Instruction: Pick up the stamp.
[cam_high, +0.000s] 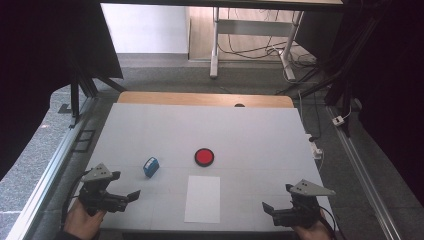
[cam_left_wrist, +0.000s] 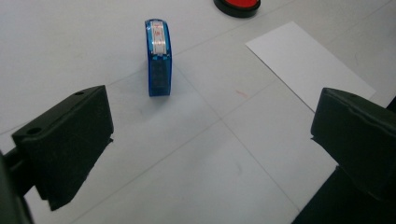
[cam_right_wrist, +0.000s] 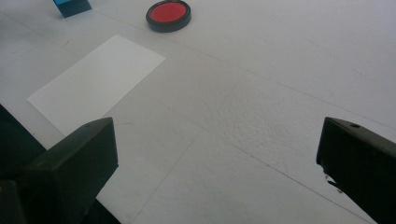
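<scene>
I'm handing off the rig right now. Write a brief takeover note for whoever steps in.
Left tool: open, empty, aimed at the blue stamp.
Right tool: open, empty, near the table's front right.
The stamp stands left of the red ink pad; the white sheet lies in front of the pad.
Done: nothing gripped.
Left: probably grip the stamp, ink it, press it on the sheet.

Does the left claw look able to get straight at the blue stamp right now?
Probably yes. The left claw stands open, the blue stamp sits ahead between its jaws, and bare table lies between.
</scene>
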